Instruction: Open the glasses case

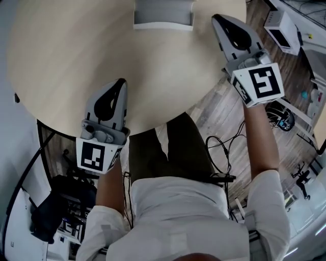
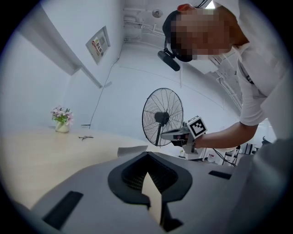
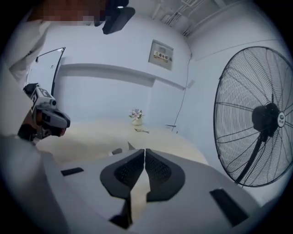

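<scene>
Table: a round, pale wooden top was seen from above, with most of it left bare.
Case: a grey case was laid on the table, toward the side away from the person, and was cut off by the top of the head view. Whether it was open could not be told.
Left gripper: it was held over the table's near edge, well apart from the case. Its jaws were brought together at the tips, and nothing was held between them.
Right gripper: it was held over the table's right rim, near the case but not touching it. Its jaws were closed to a thin slit, and nothing was held.
Flowers: a small pot of them was set on the table's far side.
Fan: a large standing fan was placed off the table, to its right.
Person: a white shirt and dark trousers were worn, and the body was kept at the table's near edge.
</scene>
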